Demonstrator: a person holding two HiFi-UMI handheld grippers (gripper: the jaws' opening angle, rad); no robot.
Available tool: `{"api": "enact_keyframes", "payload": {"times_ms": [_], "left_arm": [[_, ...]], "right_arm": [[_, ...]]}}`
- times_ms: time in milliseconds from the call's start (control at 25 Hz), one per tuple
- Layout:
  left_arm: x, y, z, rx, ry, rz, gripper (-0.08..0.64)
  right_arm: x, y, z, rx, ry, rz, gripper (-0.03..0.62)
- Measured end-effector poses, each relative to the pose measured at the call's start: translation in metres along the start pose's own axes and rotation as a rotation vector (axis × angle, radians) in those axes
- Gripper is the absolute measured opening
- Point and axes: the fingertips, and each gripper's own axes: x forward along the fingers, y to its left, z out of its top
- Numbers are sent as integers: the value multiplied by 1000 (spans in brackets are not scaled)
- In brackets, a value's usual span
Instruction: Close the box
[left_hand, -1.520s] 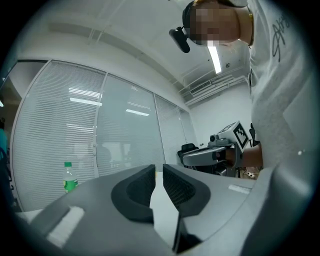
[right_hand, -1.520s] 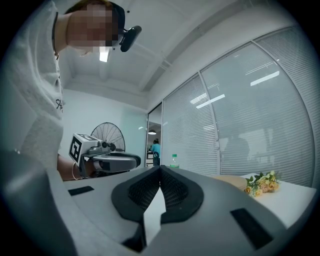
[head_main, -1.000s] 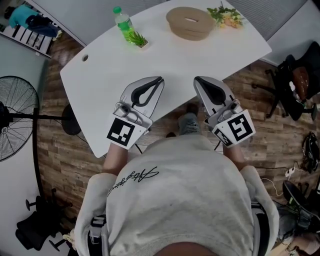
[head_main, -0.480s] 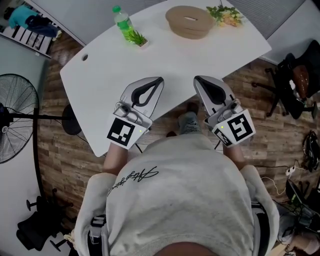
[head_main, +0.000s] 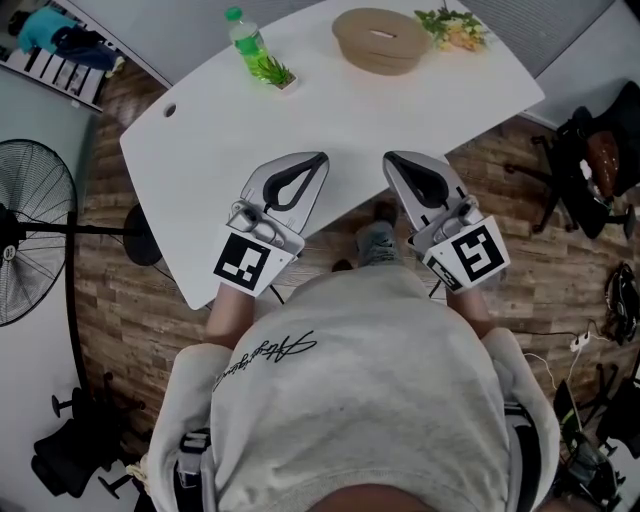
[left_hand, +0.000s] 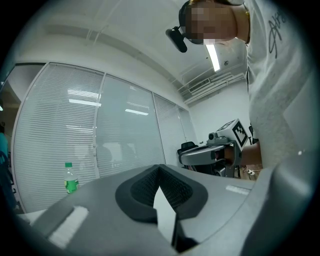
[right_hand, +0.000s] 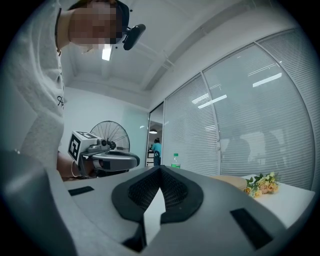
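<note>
Hovering side by side over the near edge of the white table (head_main: 200, 130), the left gripper (head_main: 320, 158) and the right gripper (head_main: 390, 158) are pointing level across it. Each is holding its jaws pressed fully together, with nothing caught between them.

The box (head_main: 380, 40), round and tan, is sitting at the table's far edge, well apart from both grippers. A bunch of flowers (head_main: 455, 28) is lying just beside it toward the table's far right corner, and a green bottle (head_main: 243, 35) is standing toward the far left. The box's top is looking covered, though I cannot tell whether a lid is properly seated.

The long reach across the table is posing the main risk. A push landing off-centre would likely be tilting the lid, or sliding the box into the flowers or off the table's far edge.
</note>
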Motion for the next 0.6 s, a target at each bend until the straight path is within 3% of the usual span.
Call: {"api": "enact_keyframes", "payload": {"times_ms": [600], "left_arm": [[7, -5, -3, 0, 11, -3, 2]], "right_arm": [[-7, -5, -7, 3, 11, -6, 2]]}}
